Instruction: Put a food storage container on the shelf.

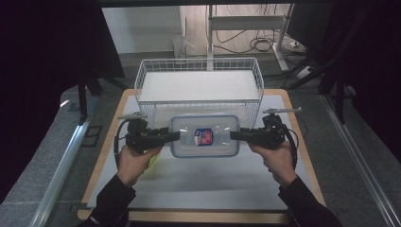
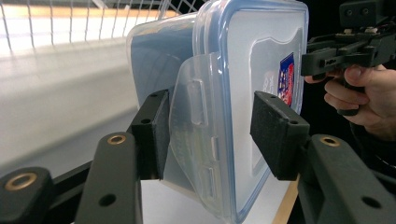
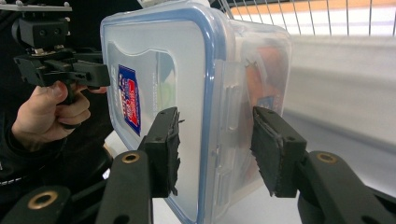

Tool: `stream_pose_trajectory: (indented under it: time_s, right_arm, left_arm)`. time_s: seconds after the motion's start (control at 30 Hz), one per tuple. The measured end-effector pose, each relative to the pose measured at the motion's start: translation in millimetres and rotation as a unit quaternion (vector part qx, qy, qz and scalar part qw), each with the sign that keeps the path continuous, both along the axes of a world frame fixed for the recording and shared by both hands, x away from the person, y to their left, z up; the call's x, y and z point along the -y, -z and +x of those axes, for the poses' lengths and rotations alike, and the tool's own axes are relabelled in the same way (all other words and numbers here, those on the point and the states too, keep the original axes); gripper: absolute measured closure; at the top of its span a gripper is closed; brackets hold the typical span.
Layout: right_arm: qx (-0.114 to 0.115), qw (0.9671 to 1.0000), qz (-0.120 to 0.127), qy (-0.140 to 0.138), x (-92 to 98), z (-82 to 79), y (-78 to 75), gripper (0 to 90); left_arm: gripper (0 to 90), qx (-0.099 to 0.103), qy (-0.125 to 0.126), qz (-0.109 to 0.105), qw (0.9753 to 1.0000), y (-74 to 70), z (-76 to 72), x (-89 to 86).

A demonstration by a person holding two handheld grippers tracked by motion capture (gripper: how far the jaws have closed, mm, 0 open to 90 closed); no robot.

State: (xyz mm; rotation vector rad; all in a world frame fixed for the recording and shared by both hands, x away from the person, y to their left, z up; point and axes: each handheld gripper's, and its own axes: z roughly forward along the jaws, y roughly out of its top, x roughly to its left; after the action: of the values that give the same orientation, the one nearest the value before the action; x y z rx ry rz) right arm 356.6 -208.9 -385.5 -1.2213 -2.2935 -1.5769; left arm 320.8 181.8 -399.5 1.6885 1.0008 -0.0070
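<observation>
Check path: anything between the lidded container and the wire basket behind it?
Only the basket's own near wall, which stands right behind the container. The left tool and right tool straddle its ends, so it would likely need lifting over that rim. Nothing else visible intervenes.

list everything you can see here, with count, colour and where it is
container: 1, clear with blue-rimmed lid and a red and blue sticker, held between the two grippers just in front of the basket
basket: 1, white wire, at the far side of the table
mat: 1, white, spread over the table top
table: 1, light wood edge showing round the mat
yellow-green thing: 1, on the mat beside the left hand, too hidden to identify
left gripper: 1, black, jaws either side of the container's left end flap
right gripper: 1, black, jaws either side of the container's right end flap
hands: 2, dark sleeves, coming in from the near edge
</observation>
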Motion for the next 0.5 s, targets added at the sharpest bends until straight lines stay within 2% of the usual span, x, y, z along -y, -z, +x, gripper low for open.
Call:
stream_pose_trajectory:
  time_s: [0.03,0.07,0.23,0.27,0.5]
  right_arm:
    - [0.0,1.0,0.001,0.0,-1.2,2.0,-3.7,53.3]
    - [0.005,1.0,0.002,0.0,-2.2,4.3,-7.0,53.3]
    - [0.014,0.9999,0.005,0.001,-6.7,14.3,-24.6,53.3]
    - [0.014,0.9999,0.005,0.001,-6.7,14.3,-24.6,53.3]
    - [0.029,0.9995,0.004,0.008,-11.6,30.8,-51.2,53.2]
  left_arm:
    - [49.3,0.0,0.0,0.0,1.0,0.0,0.0,0.0]
    - [49.3,0.003,-0.002,-0.001,1.0,-7.3,3.8,-2.1]
    - [49.4,0.009,-0.002,-0.004,0.9999,-24.7,15.3,-6.6]
    - [49.4,0.009,-0.002,-0.004,0.9999,-24.7,15.3,-6.6]
    - [49.5,0.018,0.005,-0.012,0.9998,-49.1,39.2,-12.3]
